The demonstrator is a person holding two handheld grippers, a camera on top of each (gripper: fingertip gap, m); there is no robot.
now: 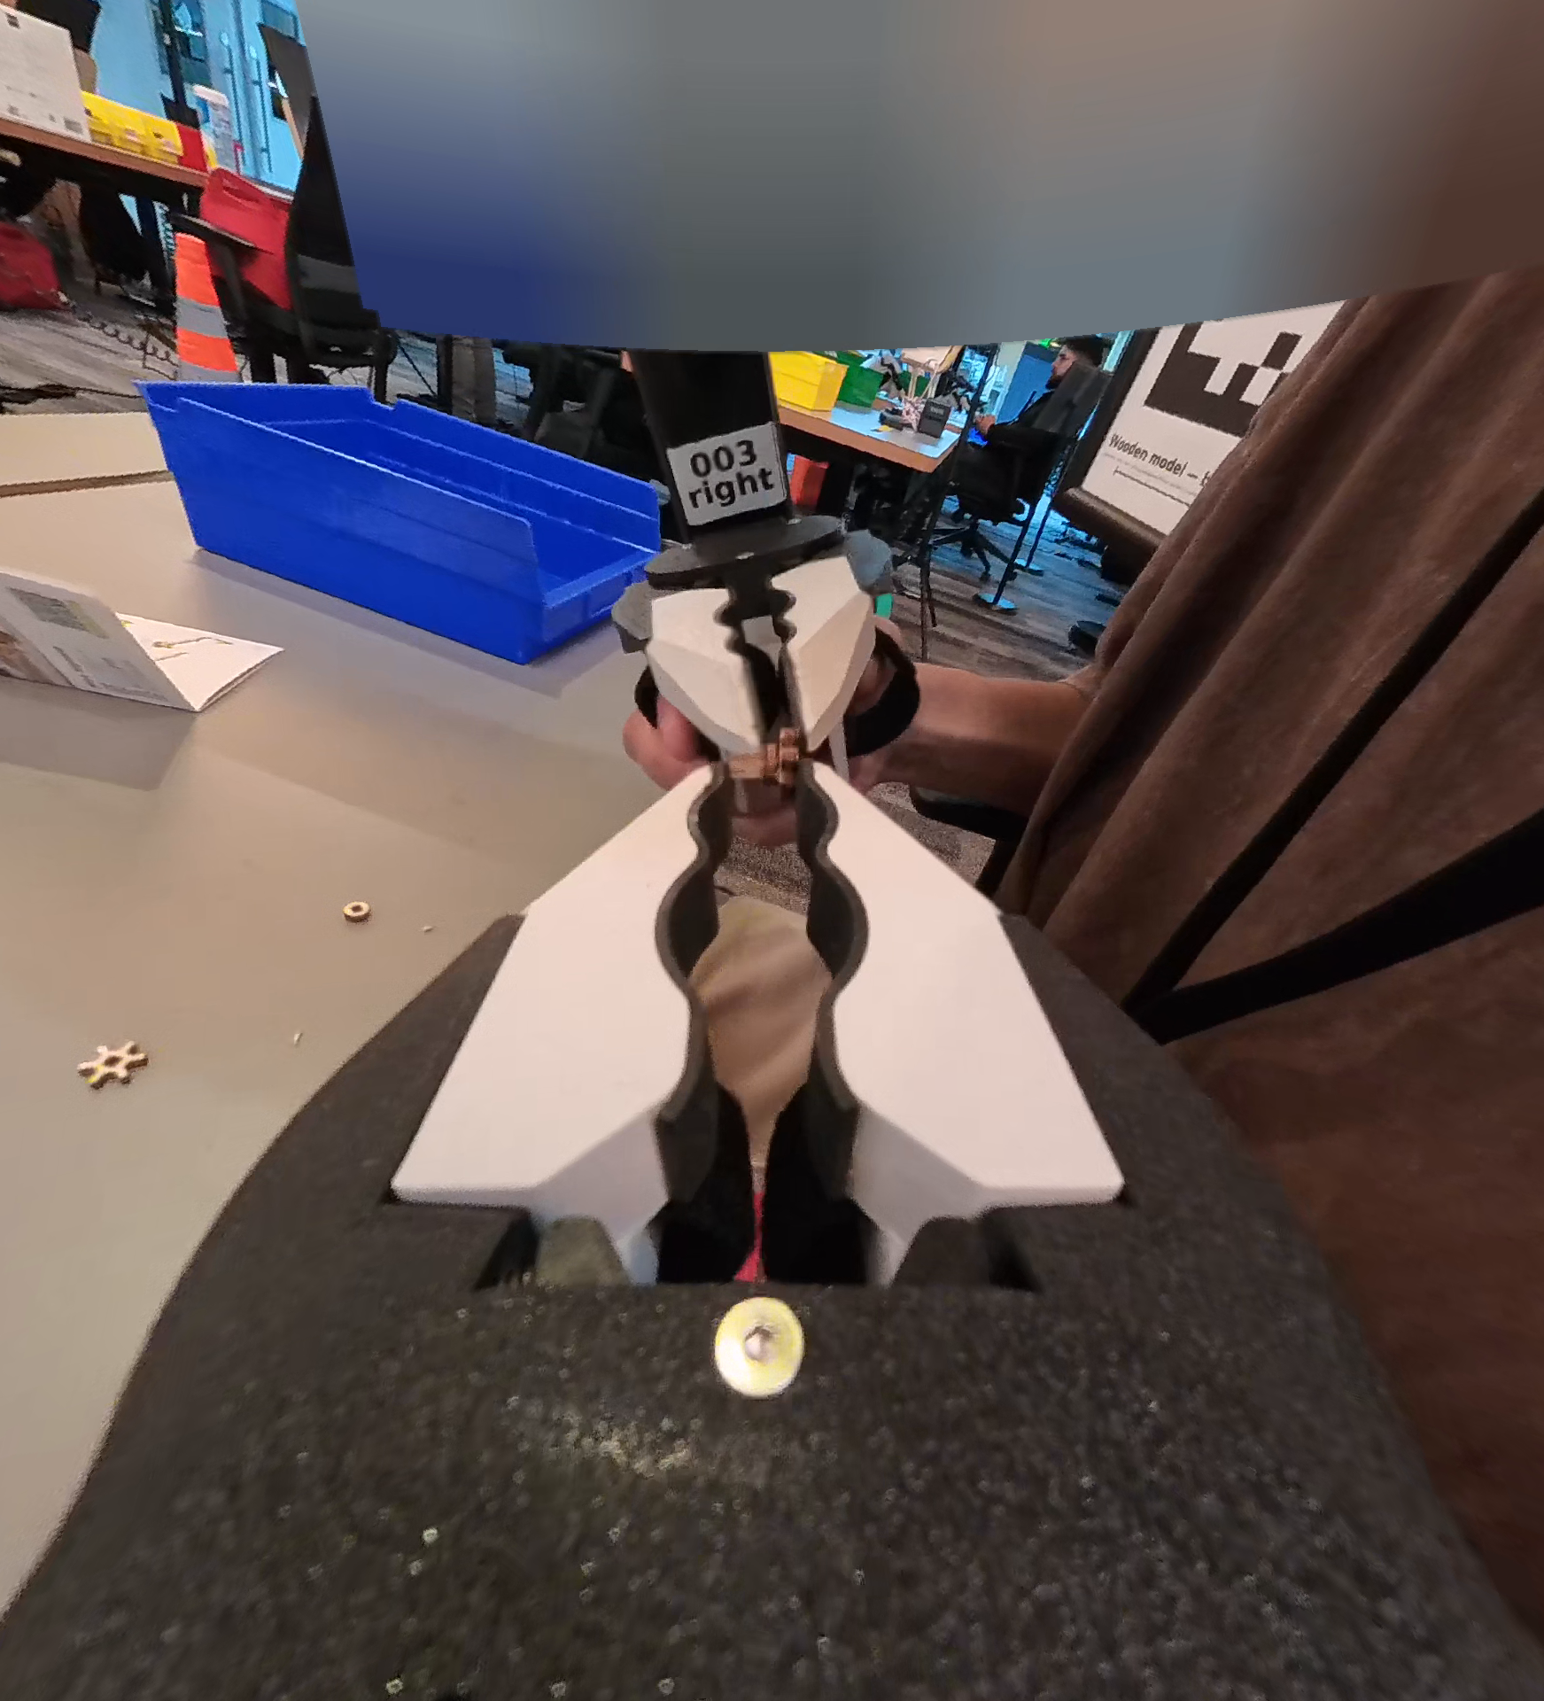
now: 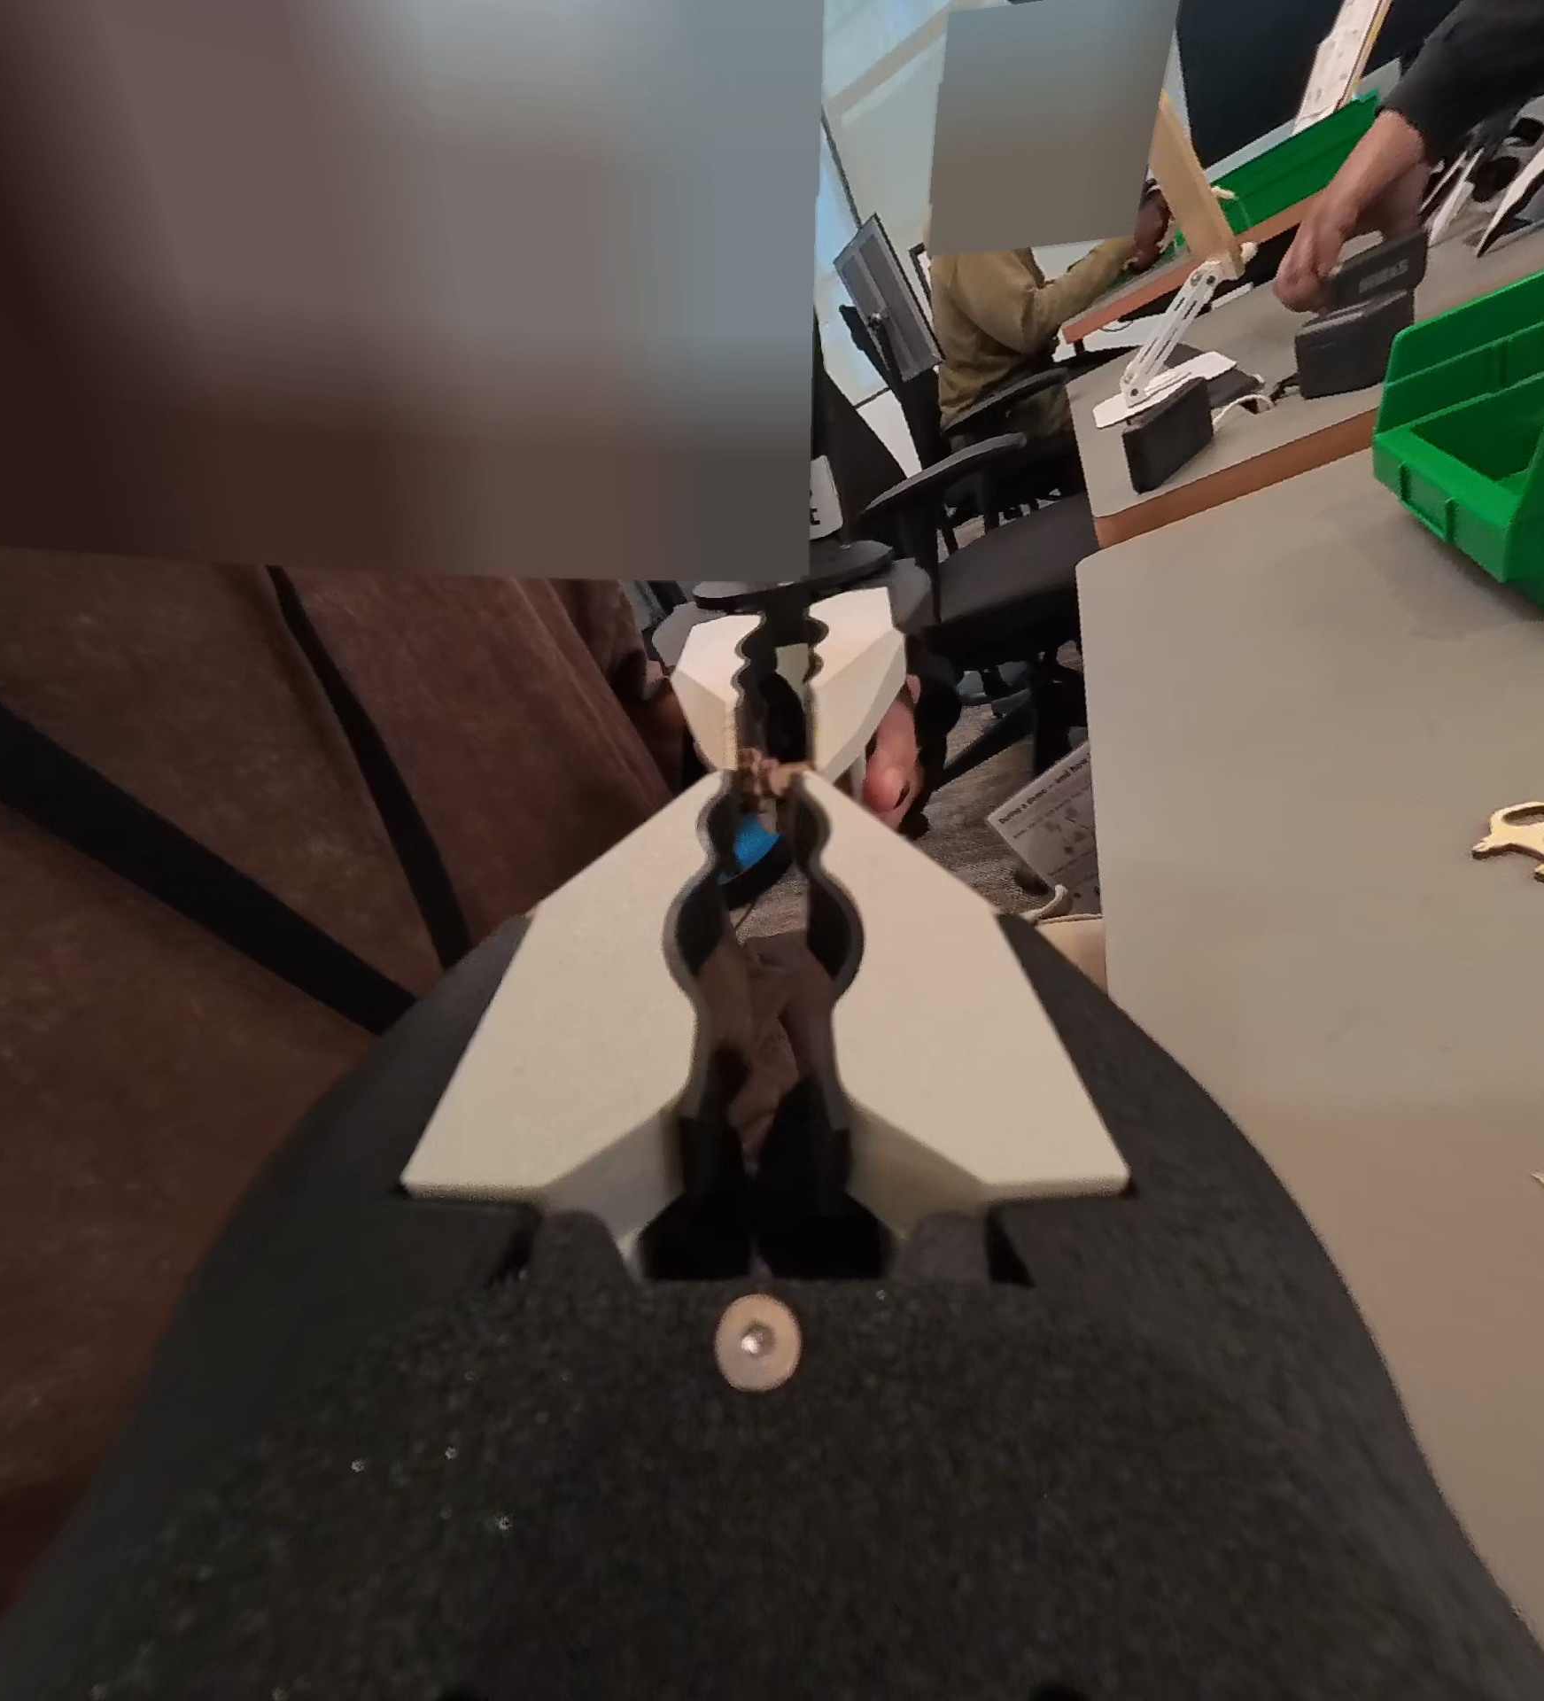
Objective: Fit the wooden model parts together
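Shared workshop-office. Ahead of my jaws: grey table (image 1: 197,828), blue parts bin (image 1: 400,525), green bin (image 2: 1504,460), office chairs (image 2: 980,515) (occupied desks beyond), orange cone (image 1: 202,308).

White printed label (image 1: 731,476) above the right claw (image 1: 772,757); lettered placard (image 1: 1182,442) behind it.

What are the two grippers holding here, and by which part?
Both pinch small wooden pieces at their fingertips, left gripper meeting right gripper tip to tip. Which part each grips cannot be told.
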